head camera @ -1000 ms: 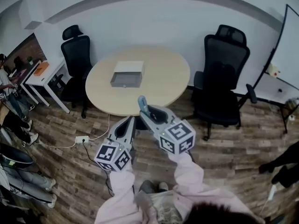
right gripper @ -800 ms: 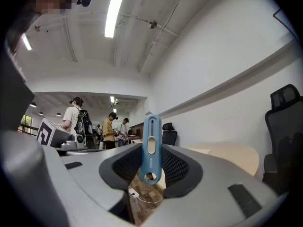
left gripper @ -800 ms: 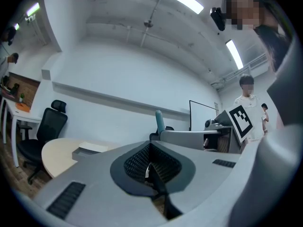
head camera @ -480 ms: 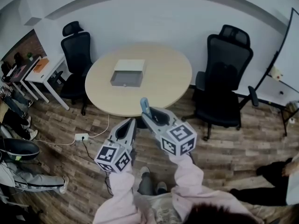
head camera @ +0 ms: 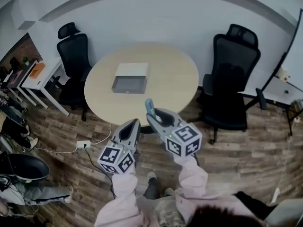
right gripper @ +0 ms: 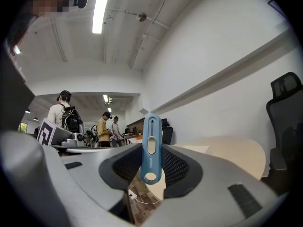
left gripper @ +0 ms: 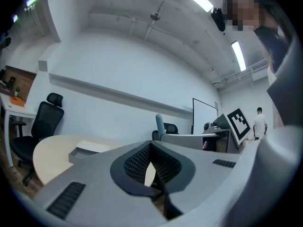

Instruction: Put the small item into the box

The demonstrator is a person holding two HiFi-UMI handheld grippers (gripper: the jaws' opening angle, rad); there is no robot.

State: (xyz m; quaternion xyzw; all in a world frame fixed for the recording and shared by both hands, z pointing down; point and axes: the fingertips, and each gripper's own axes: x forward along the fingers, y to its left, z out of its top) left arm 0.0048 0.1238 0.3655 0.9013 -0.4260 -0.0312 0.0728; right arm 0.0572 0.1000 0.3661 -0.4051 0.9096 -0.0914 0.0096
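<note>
Both arms extended forward in pink sleeves, left gripper point(head camera: 134, 124) held with jaws closed together, nothing between them, right gripper point(head camera: 151, 116) held just beside it, jaws clamped on small blue item point(right gripper: 150, 148), item kept upright.

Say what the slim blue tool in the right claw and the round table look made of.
Slim blue tool: likely moulded plastic, matte, going by its even colour, paler slider and rounded hanging hole. Round table: pale wood-look top, perhaps laminate, smooth and uniform.
</note>
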